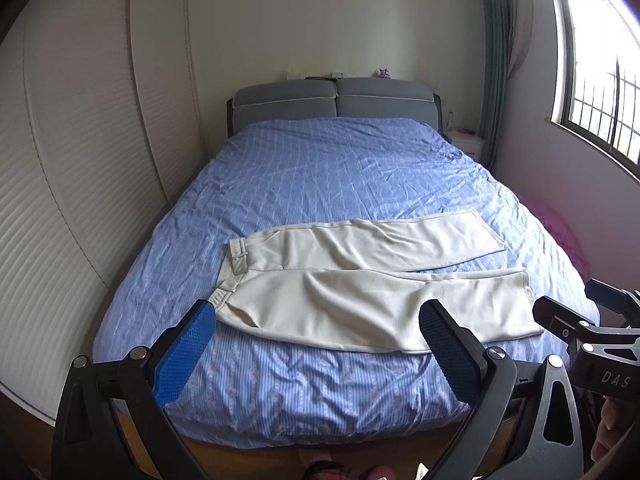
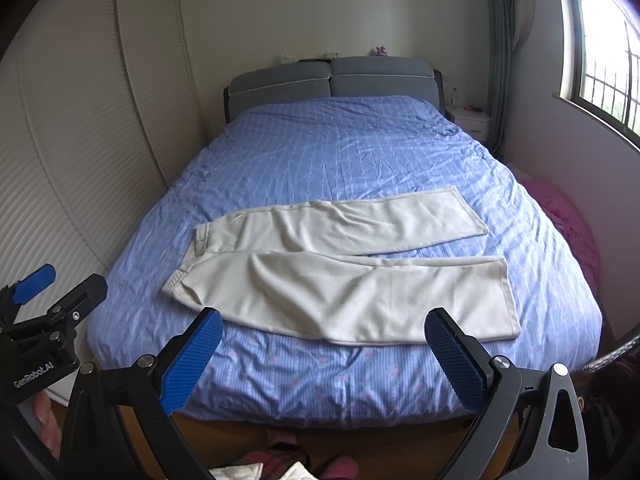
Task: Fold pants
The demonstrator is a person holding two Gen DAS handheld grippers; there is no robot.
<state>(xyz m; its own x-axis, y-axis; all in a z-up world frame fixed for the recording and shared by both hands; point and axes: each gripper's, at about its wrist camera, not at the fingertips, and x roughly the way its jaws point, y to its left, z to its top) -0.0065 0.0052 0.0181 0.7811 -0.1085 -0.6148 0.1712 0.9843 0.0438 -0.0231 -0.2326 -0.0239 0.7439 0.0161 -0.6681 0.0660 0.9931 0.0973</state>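
Observation:
Cream pants (image 1: 360, 276) (image 2: 340, 272) lie flat on the near half of the bed, waistband to the left and both legs stretched to the right, slightly apart at the hems. My left gripper (image 1: 316, 320) hovers open above the foot of the bed, short of the pants' near edge, with nothing between its blue pads. My right gripper (image 2: 324, 326) is open too and held at a similar height, just right of the left one. In each wrist view the other gripper shows at the frame's edge: the right one (image 1: 576, 308) and the left one (image 2: 60, 292).
The bed (image 1: 320, 168) carries a blue patterned cover and a grey headboard (image 1: 332, 96). A louvred wardrobe (image 1: 80, 160) runs along the left. A white nightstand (image 1: 468, 144), a window (image 1: 600, 92) and a pink pile (image 2: 568, 224) are on the right.

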